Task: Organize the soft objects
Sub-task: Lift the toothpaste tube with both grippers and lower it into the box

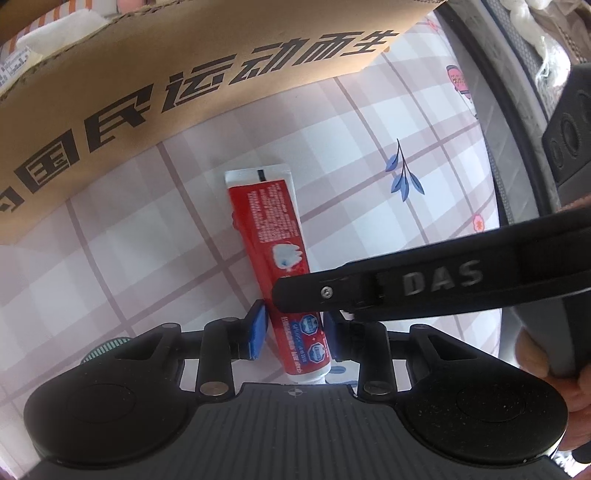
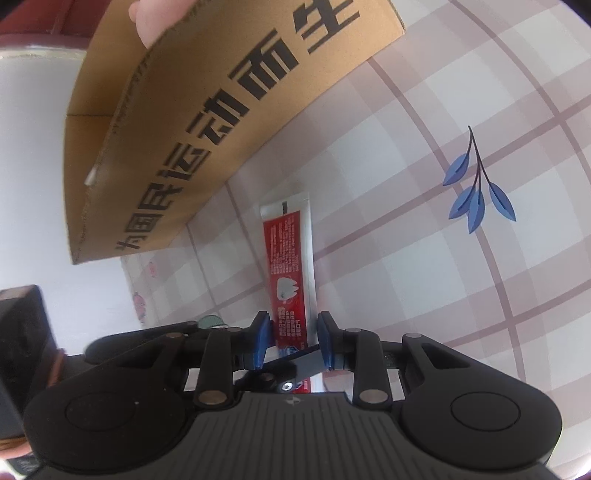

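Observation:
A red and white toothpaste tube (image 1: pixel 275 236) lies flat on the checked cloth, crimped end away from me, just in front of a cardboard box (image 1: pixel 184 88). My left gripper (image 1: pixel 295 334) straddles the tube's cap end, its blue pads (image 1: pixel 257 332) on either side with small gaps. My right gripper (image 2: pixel 293 339) straddles the same tube (image 2: pixel 290 258) a little higher up, its pads (image 2: pixel 263 338) near its sides. The right gripper's black finger (image 1: pixel 424 284) crosses the left wrist view over the tube. Neither pair of pads visibly presses the tube.
The box (image 2: pixel 207 122) with black Chinese lettering stands open at the back, a pink soft thing (image 2: pixel 159 18) at its rim. The cloth (image 1: pixel 369 147) has blue leaf prints (image 2: pixel 476 192). A dark rounded edge (image 1: pixel 517 129) borders the right side.

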### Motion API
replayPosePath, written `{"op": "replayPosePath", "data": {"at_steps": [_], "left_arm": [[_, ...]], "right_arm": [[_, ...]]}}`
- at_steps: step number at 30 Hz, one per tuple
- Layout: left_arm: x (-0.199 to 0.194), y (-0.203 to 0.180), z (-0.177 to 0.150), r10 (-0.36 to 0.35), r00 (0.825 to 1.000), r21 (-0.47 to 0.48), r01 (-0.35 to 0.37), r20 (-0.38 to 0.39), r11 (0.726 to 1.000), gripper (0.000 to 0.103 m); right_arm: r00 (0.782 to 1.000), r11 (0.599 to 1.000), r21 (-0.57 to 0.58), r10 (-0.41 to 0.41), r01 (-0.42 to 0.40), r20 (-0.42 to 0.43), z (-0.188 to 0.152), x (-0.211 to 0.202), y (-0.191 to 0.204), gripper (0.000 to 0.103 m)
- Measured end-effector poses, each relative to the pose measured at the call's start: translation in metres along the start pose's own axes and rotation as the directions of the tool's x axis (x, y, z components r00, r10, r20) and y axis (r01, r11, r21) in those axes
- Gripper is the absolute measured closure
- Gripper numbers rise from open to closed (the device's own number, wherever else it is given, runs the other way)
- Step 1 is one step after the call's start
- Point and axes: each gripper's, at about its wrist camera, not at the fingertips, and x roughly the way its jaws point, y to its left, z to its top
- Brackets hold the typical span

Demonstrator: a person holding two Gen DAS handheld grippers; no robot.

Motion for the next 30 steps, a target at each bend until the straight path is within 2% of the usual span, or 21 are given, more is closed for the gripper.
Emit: {"op": "replayPosePath", "data": {"at_steps": [2, 8, 16, 23, 30], "left_arm": [[0.0, 0.001, 0.0, -0.004, 1.0, -0.009, 0.004, 0.003, 1.0, 0.073], [-0.006, -0.005, 0.0, 0.007, 1.0, 0.021, -0.008, 0.026, 1.0, 0.073], [-0.03, -0.011, -0.002, -0.001, 0.998, 0.044, -0.003, 0.07, 0.999, 0.073], [-0.076, -0.017, -0.009, -0.01, 0.994, 0.055, 0.004, 0.112, 0.998, 0.073], [-0.143, -0.017, -0.001, 0.005, 0.982, 0.062, -0.017, 0.19, 0.998, 0.073]], "right_arm": [[1.0, 1.0, -0.013, -0.026, 0.026, 0.005, -0.001, 0.006, 0.003, 0.073], [0.999, 0.999, -0.028, -0.036, 0.037, 0.035, -0.007, 0.008, 0.01, 0.073], [0.997, 0.998, -0.046, -0.033, 0.036, 0.07, -0.011, -0.011, 0.024, 0.073], [0.995, 0.997, -0.059, -0.035, 0.041, 0.098, -0.023, -0.046, 0.051, 0.073], [0.988, 0.994, -0.098, -0.033, 0.048, 0.15, -0.028, -0.089, 0.109, 0.073]]}}
